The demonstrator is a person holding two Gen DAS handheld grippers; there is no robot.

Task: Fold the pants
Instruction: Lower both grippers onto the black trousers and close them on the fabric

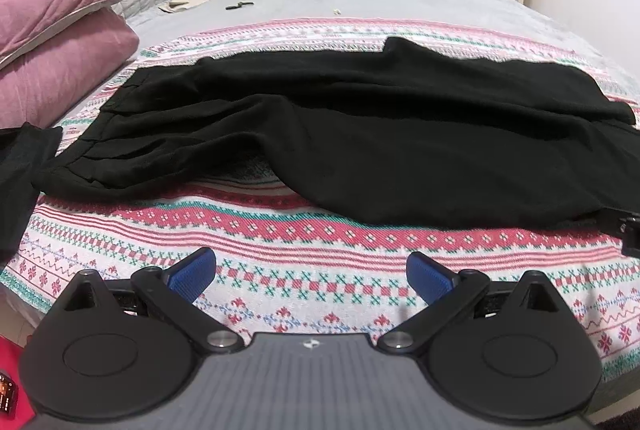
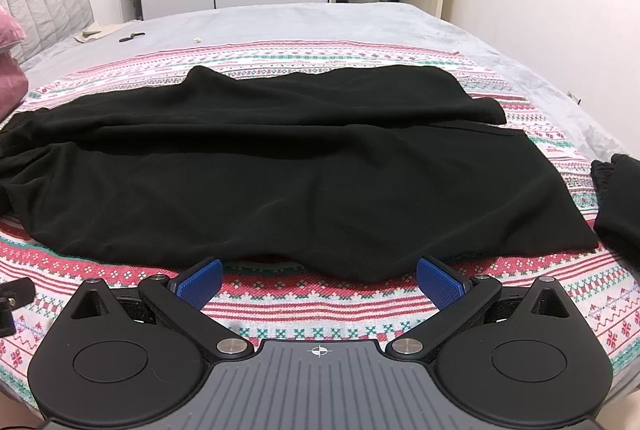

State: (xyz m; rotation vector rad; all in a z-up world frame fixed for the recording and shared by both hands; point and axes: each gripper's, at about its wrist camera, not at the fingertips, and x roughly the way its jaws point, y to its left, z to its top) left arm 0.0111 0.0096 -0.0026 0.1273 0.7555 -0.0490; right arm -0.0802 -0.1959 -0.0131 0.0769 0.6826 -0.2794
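Pants (image 1: 360, 134) are lying spread across the patterned blanket (image 1: 280, 270) on the bed (image 1: 400, 2), black fabric, one leg resting partly over the other w/ a long crease between them. Waistband end is sitting on the left, near the pink pillows (image 1: 60, 42); leg cuffs are sitting on the right.

Left gripper (image 1: 311, 276) is hovering over bare blanket just short of the near hem, jaws wide apart, holding nothing. Right gripper (image 2: 319, 284) is hovering closer in, jaws also spread and empty, near hem of the pants (image 2: 280, 182) lying between its fingertips' line and slightly beyond — can't tell if the blue pads (image 2: 200, 282) are touching fabric; looks like not.

Judgement: step in hand is the approach before first grasp; no fold looks done yet beyond legs overlapping roughly. Legs aren't aligned, so next move prob calls for both grippers pinching the near edge, one twd waistband, one twd cuffs, then carrying it over to the far leg.

Other dark garments are lying off each side, one at left (image 1: 20, 166), one at right (image 2: 620, 198) — not part of this fold AFAICT. Risk: thin, floppy fabric, pinch may be catching blanket too.
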